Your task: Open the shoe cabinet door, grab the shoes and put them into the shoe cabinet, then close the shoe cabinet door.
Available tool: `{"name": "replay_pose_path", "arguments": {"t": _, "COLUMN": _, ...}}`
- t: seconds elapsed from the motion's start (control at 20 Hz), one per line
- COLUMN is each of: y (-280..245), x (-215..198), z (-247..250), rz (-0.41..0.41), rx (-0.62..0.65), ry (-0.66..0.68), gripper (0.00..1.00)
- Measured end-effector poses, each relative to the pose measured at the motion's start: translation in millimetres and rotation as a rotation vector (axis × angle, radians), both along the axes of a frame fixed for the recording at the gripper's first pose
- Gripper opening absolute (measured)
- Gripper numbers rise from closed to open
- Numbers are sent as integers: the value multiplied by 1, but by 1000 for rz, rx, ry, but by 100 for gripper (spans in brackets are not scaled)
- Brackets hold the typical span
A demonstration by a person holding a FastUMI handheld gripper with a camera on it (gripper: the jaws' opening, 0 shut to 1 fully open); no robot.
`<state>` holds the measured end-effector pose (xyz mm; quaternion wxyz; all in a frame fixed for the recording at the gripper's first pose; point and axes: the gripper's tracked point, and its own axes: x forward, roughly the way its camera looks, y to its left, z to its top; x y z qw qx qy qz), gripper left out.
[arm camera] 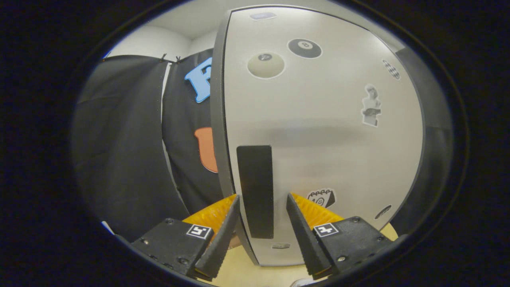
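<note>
The shoe cabinet's pale grey door point(318, 131) stands close in front of me, with several stickers on it. A tall black handle point(255, 187) runs down the door near its left edge. My gripper point(263, 199) is open, and the handle's lower half sits between its two fingers. The left fingertip is right at the handle's left side, while a small gap remains between the right fingertip and the handle. I cannot tell whether the door is fully closed or slightly ajar.
The door's dark grey left edge point(218, 119) faces the black cloth wall point(119, 139) to the left. A dark grey side of the cabinet point(436, 151) shows at the right. A pale wooden surface point(247, 271) lies under the fingers.
</note>
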<state>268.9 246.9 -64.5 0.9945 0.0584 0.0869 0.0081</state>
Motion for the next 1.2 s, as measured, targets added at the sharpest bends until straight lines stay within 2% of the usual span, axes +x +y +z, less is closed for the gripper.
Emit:
{"name": "replay_pose_path", "arguments": {"t": 0.05, "y": -1, "x": 1, "z": -1, "rz": -2, "rx": -3, "ry": 6, "gripper": 79}}
{"name": "replay_pose_path", "arguments": {"t": 0.15, "y": 4, "x": 1, "z": -7, "rz": 16, "rx": 17, "ry": 28, "gripper": 64}}
{"name": "replay_pose_path", "arguments": {"t": 0.25, "y": 6, "x": 2, "z": -11, "rz": 21, "rx": 21, "ry": 35, "gripper": 46}}
{"name": "replay_pose_path", "arguments": {"t": 0.4, "y": 4, "x": 1, "z": -12, "rz": 20, "rx": 1, "ry": 43, "gripper": 37}}
{"name": "replay_pose_path", "arguments": {"t": 0.75, "y": 4, "x": -14, "z": -13, "rz": 67, "rx": 2, "ry": 47, "gripper": 27}}
{"name": "replay_pose_path", "arguments": {"t": 1.2, "y": -8, "x": -89, "z": -12, "rz": 161, "rx": 9, "ry": 38, "gripper": 23}}
